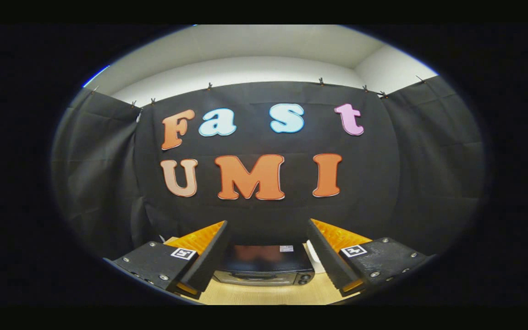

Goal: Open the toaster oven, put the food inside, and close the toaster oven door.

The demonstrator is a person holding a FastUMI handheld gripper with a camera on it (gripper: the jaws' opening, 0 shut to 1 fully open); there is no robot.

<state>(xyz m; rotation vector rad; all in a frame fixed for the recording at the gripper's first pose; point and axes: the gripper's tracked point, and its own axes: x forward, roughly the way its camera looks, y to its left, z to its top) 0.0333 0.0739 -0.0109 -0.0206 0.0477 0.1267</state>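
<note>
A dark toaster oven (264, 268) stands on a pale wooden table (264, 295), below and beyond my fingers, seen from above and in front. Its glossy top and the upper strip of its front with a handle and knobs show; the door looks closed. My gripper (267, 238) is held high above the table, open wide, with nothing between its fingers. The fingers (209, 250) frame the oven on both sides. I cannot make out the food.
Black cloth walls close the booth behind and on both sides of the oven. A small white object (315, 262) sits just right of the oven, partly hidden by the right finger.
</note>
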